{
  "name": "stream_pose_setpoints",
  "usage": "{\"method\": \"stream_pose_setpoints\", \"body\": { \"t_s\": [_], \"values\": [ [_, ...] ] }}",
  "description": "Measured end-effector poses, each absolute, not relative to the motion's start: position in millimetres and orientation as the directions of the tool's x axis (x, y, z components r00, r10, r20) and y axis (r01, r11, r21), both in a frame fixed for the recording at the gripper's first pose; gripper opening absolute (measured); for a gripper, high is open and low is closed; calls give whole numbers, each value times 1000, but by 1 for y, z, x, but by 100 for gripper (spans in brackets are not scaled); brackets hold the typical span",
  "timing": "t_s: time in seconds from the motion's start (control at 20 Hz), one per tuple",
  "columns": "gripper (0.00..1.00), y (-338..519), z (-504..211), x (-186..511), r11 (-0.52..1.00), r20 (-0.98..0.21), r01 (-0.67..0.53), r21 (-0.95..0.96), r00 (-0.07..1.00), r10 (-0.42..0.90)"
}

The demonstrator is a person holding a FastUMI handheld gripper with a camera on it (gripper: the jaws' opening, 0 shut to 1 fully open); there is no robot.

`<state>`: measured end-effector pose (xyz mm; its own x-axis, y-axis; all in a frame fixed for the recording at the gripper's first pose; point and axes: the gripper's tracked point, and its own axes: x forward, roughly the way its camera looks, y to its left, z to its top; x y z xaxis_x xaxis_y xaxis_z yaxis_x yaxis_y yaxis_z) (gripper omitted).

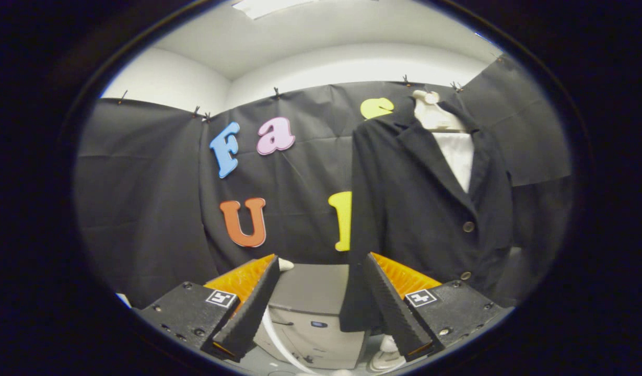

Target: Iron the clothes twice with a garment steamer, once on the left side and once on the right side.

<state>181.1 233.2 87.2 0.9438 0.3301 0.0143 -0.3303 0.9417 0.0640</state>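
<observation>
In the gripper view the claw [321, 297] stands wide and empty above a pale grey box-shaped unit [313, 313], perhaps the steamer's base, while the dark buttoned jacket [420, 209] hangs just beyond the right finger, which risks snagging its hem.

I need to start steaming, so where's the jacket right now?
In the gripper view the jacket hangs on a hanger against the booth wall, ahead of the open tool and off to its right, above the grey steamer base.

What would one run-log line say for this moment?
gripper: open, empty | steamer unit: between fingers, below | black jacket: hanging, ahead right | steaming: not started
</observation>
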Motion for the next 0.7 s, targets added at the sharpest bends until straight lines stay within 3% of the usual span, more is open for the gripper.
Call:
{"method": "stream_pose_setpoints", "body": {
  "t_s": [0.35, 0.7],
  "values": [
    [100, 365, 74, 248, 890, -62, -454, 49, 888, 456],
    [100, 444, -8, 321, 894, -284, -442, 67, 851, 442]
  ]
}}
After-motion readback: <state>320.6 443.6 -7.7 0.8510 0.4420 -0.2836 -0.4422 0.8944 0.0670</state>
